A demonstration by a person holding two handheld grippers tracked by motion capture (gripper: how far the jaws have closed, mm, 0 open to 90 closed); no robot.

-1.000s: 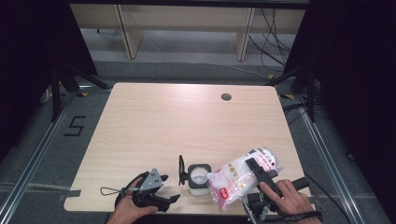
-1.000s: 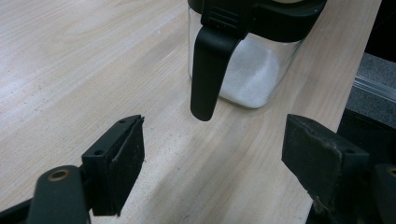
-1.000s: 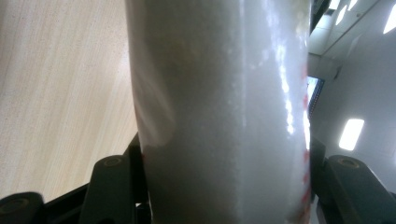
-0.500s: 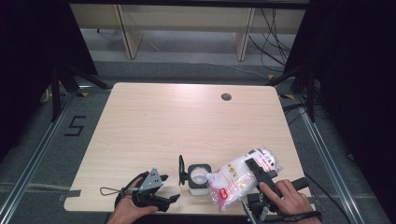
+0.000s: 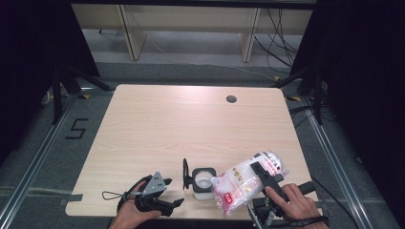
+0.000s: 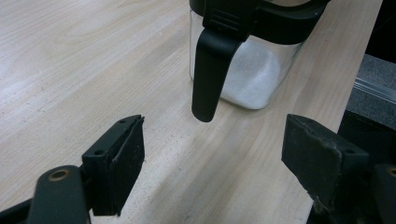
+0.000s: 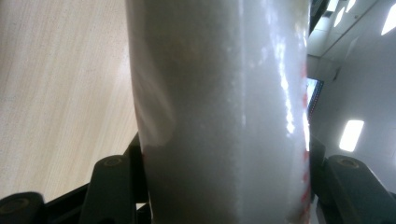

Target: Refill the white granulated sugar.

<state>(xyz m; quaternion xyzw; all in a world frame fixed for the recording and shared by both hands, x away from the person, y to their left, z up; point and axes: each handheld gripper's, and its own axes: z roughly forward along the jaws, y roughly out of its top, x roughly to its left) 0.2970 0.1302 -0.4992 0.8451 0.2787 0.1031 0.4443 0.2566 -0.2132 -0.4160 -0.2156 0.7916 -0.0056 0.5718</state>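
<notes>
The wooden worktop [image 5: 191, 129] carries everything near its front edge, towards the front right corner. The largest thing there is a clear plastic bag of white grains [image 5: 246, 179] with red print, tilted so that its lower corner reaches over the open mouth of the jar. The right gripper [image 5: 265, 174] clamps this bag: in the right gripper view the bag [image 7: 219, 112] sits between the two black jaws, which press on its sides. Next in size is the left gripper [image 5: 157, 198], resting by the front edge left of the jar, its jaws wide apart and holding nothing [image 6: 210, 158]. Smallest is the square glass jar [image 5: 201, 181], partly filled with white grains, its black lid swung up on the left side. In the left gripper view the jar [image 6: 252, 74] stands just ahead of the open jaws.
</notes>
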